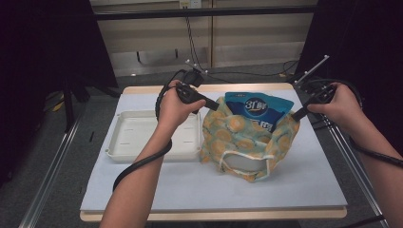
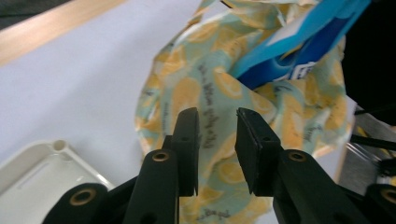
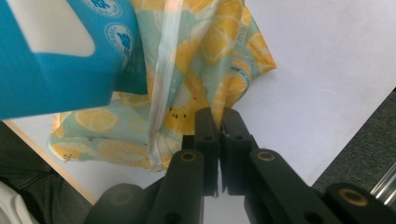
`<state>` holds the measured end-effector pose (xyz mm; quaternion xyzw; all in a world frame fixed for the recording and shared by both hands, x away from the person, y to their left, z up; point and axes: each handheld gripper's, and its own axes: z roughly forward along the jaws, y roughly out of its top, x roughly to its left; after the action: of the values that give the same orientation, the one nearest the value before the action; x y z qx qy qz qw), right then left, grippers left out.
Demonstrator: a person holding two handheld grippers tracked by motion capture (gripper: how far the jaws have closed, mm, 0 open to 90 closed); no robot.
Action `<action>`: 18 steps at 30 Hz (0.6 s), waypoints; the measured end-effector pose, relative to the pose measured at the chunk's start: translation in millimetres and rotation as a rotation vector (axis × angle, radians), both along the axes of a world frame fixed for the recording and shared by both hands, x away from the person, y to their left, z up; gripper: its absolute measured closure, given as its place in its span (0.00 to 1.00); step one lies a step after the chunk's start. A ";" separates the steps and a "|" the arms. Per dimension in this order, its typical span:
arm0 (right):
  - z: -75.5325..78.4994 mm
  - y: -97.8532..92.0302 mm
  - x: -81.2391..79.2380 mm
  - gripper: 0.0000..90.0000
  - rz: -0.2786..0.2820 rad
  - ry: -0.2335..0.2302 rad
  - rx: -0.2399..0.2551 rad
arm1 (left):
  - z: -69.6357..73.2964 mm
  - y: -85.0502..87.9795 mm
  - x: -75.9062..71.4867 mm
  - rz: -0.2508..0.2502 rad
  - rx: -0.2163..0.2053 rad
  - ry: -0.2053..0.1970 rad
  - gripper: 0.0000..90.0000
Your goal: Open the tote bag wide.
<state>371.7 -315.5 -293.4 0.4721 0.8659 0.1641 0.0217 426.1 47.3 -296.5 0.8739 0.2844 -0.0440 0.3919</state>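
Note:
A lemon-print cloth bag (image 1: pixel 247 137) stands on the white mat, with a blue packet (image 1: pixel 256 109) sticking out of its top. My left gripper (image 1: pixel 216 105) is at the bag's left upper edge. In the left gripper view its jaws (image 2: pixel 217 116) stand apart, with the bag's fabric (image 2: pixel 187 88) just beyond them and the blue packet (image 2: pixel 299 51) behind. My right gripper (image 1: pixel 295 116) is at the bag's right upper corner. In the right gripper view it (image 3: pixel 220 114) is shut on the bag's edge (image 3: pixel 219 42), beside the blue packet (image 3: pixel 56 70).
A shallow white tray (image 1: pixel 128 137) lies left of the bag, under my left forearm; its corner (image 2: pixel 37 172) appears in the left gripper view. The white mat (image 1: pixel 294 175) covers a wooden table. Metal rails run along both sides, and cables trail at the right.

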 end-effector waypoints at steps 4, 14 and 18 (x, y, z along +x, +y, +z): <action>0.0 0.8 0.3 1.00 -0.004 -0.001 0.002 | -0.7 -6.4 -1.0 0.026 0.003 -0.019 0.63; -1.5 -0.5 1.7 1.00 -0.016 0.004 0.013 | -15.8 -14.1 0.8 -0.029 -0.039 0.040 1.00; -4.3 -1.9 2.4 1.00 -0.017 -0.001 0.008 | -20.3 -11.5 0.1 -0.013 -0.024 0.056 1.00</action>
<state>374.1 -317.4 -297.7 0.4795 0.8611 0.1678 0.0216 426.1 35.8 -316.8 0.8693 0.2891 -0.0745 0.3938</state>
